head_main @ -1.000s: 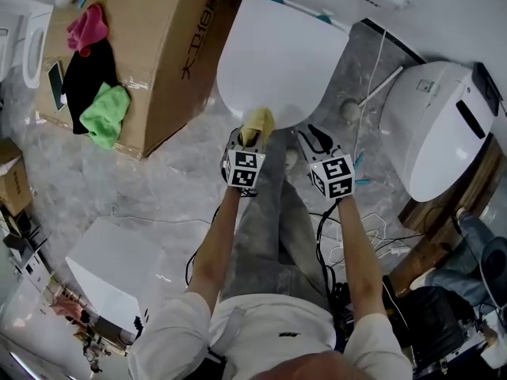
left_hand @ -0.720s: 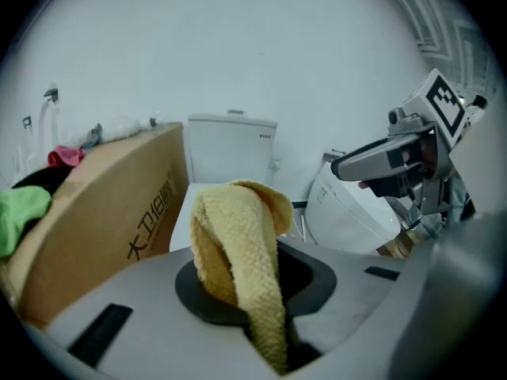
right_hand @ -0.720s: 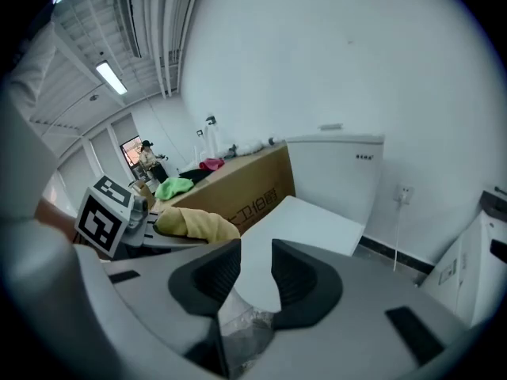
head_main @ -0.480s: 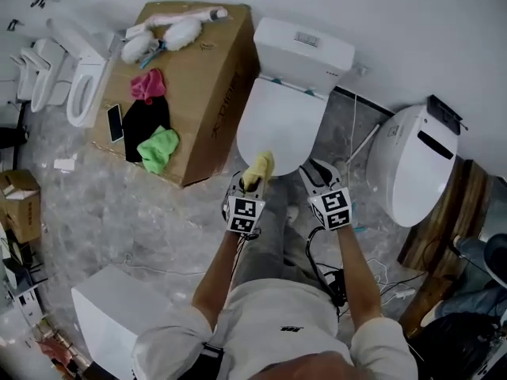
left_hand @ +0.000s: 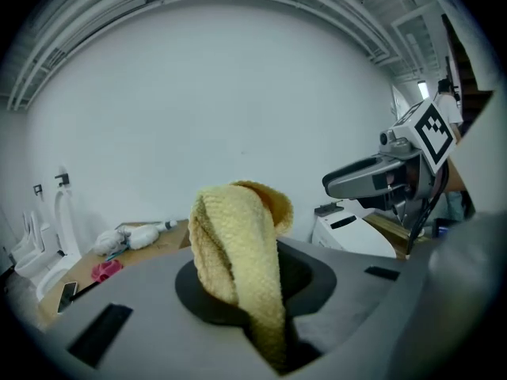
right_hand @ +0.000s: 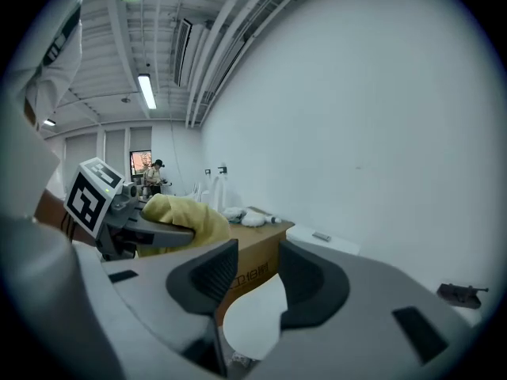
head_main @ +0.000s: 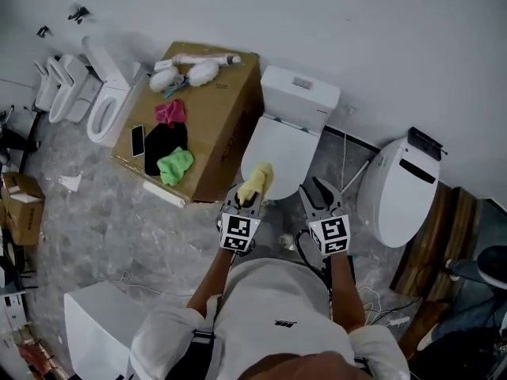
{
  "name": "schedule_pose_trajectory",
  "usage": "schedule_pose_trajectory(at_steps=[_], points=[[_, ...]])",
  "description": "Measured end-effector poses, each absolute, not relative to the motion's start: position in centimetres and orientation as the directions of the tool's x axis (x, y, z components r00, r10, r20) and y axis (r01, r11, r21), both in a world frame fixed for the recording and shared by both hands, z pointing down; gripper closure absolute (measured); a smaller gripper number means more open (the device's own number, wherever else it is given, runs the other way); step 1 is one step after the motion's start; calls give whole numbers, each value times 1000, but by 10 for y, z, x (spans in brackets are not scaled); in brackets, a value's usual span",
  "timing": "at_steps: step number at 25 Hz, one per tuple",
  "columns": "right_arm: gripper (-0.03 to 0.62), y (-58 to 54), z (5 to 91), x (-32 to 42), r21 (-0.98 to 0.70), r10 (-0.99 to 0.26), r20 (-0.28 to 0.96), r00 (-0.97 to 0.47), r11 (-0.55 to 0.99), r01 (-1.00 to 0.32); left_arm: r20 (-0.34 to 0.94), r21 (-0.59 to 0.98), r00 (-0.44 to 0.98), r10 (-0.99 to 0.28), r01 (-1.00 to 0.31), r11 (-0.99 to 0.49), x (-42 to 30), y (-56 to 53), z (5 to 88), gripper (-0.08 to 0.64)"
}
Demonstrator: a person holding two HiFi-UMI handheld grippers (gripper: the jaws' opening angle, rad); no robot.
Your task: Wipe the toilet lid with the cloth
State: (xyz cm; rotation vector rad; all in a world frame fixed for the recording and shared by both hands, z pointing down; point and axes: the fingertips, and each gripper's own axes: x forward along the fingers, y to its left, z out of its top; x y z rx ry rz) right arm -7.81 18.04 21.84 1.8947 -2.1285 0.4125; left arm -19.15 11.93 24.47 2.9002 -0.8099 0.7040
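The white toilet lid [head_main: 279, 153] is closed, below its cistern [head_main: 299, 93] against the wall. My left gripper [head_main: 248, 192] is shut on a yellow cloth [head_main: 256, 182], which bunches upward out of the jaws [left_hand: 238, 252]. It hovers at the lid's near edge, clear above it. My right gripper [head_main: 318, 190] is beside it on the right, open, with nothing between its fingers. In the right gripper view the lid [right_hand: 253, 323] shows through the gap between the jaws, and the cloth [right_hand: 186, 216] sits at the left.
A cardboard box [head_main: 214, 125] left of the toilet carries pink, black and green cloths, a phone and brushes. A second white toilet [head_main: 396, 188] stands at the right, more toilet parts [head_main: 103, 101] at far left. A white box [head_main: 95, 323] is near my left side.
The view has pulled back and up, so the toilet looks smaller and farther. Both grippers have drawn away from the lid toward the body. The cloth stays gripped.
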Motion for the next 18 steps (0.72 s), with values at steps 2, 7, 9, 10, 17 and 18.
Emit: schedule_pose_trajectory(at_steps=[2, 7, 9, 10, 17, 18], points=[[434, 190, 198, -79, -30, -931, 353, -95, 91, -995, 411, -77, 774, -481, -496, -865, -188, 128, 226, 482], [434, 202, 155, -78, 15, -951, 303, -59, 67, -998, 338, -106, 810, -480, -474, -874, -176, 140, 183, 482], [434, 204, 148, -77, 14, -955, 290, -57, 64, -998, 319, -112, 818, -479, -469, -876, -173, 143, 173, 482], [434, 204, 145, -76, 12, -957, 284, -60, 66, -998, 309, -113, 822, -479, -469, -876, -171, 143, 168, 482], [434, 210, 117, -68, 16, -970, 235, -64, 70, -997, 246, -101, 845, -475, -465, -879, -162, 153, 134, 482], [434, 212, 112, -66, 20, -972, 228, -63, 69, -997, 239, -100, 848, -473, -463, -881, -159, 155, 130, 482]])
